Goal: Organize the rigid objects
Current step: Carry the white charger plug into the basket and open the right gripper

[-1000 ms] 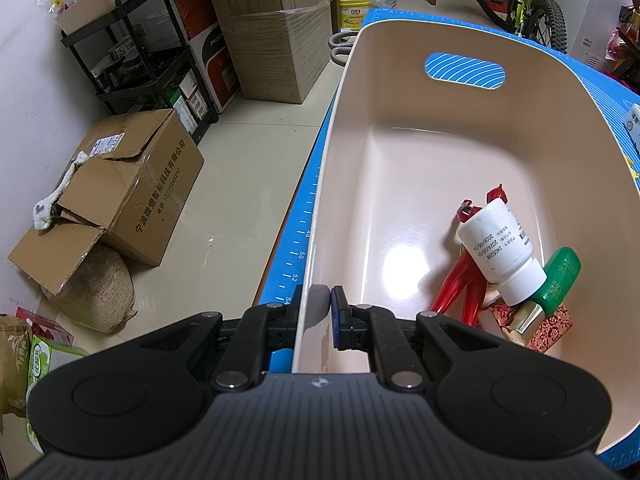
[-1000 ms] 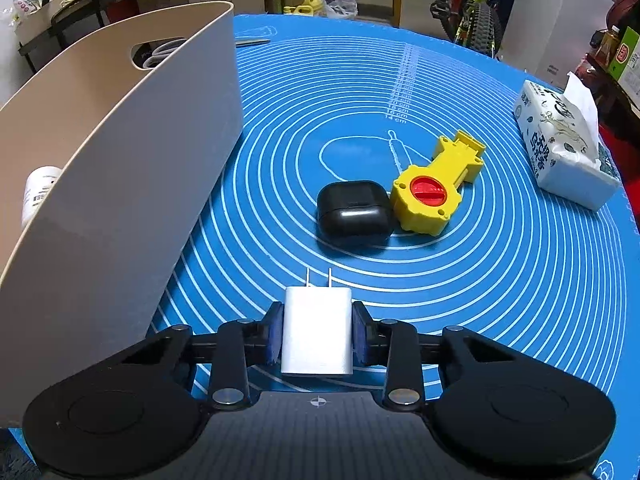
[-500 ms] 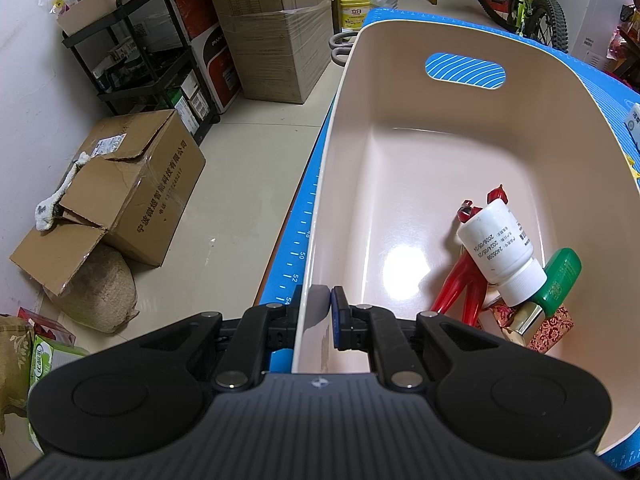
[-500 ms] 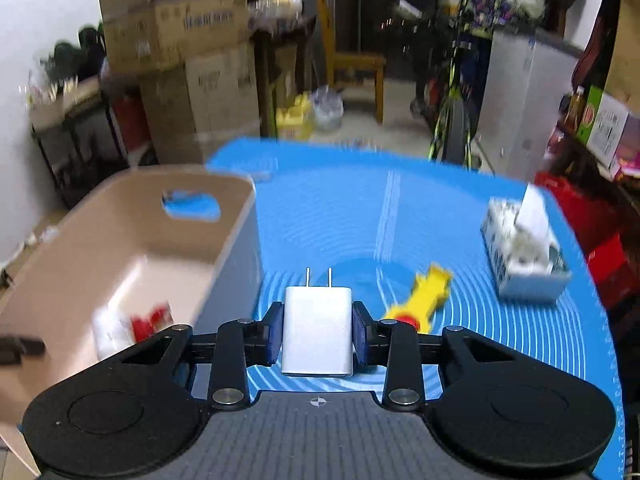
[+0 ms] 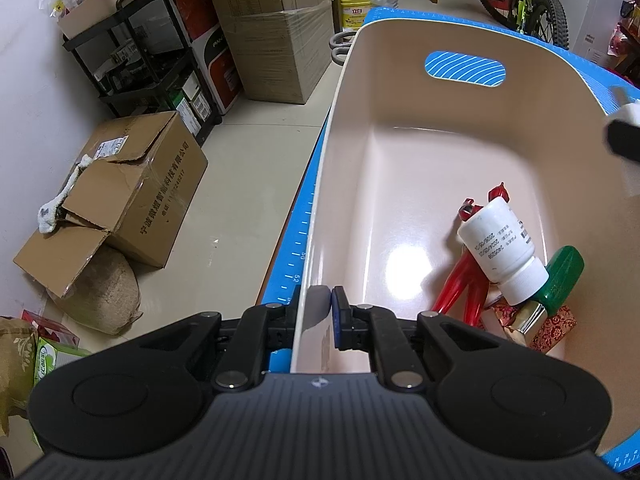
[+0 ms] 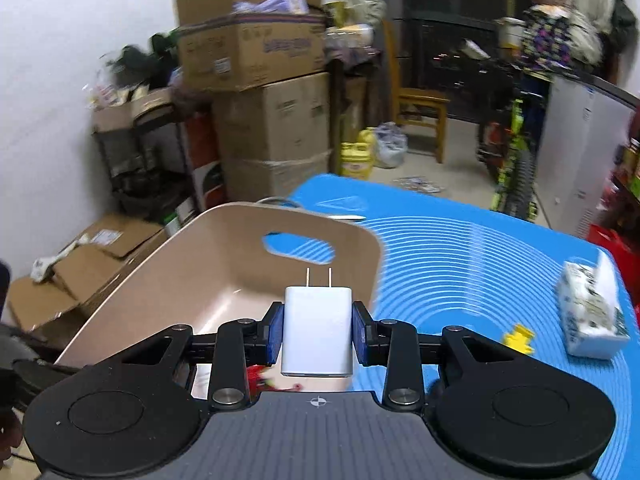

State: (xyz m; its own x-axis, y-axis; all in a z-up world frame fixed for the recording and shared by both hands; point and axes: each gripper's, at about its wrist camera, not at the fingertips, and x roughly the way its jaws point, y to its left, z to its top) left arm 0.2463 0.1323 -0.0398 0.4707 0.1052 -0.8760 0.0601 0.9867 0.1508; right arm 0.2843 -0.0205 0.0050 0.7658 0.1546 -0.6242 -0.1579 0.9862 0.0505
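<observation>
Left wrist view: left gripper (image 5: 318, 312) is clamped on the near wall of the bin (image 5: 400, 88), one finger outside, one inside
Bin: beige, with an oval handle cut-out in the far wall; it stands on the blue mat (image 5: 298, 248) at the table's left edge
Bin contents: white bottle (image 5: 500, 250) lies on red pliers (image 5: 466, 280); green tube (image 5: 562, 270) just beside the bottle; a red patterned box (image 5: 554, 322) under them, all in the near right corner
Right wrist view: right gripper (image 6: 318, 332) grips a white charger (image 6: 318, 332) by its sides, prongs pointing forward
Charger position: held in the air above the near right part of the bin (image 6: 224, 256), not touching it
Mat: yellow tool (image 6: 518, 338) and tissue pack (image 6: 590, 312) lie to the right, well apart from the bin
Floor: cardboard boxes (image 5: 132, 196) and a black shelf (image 5: 148, 68) to the left of the table
</observation>
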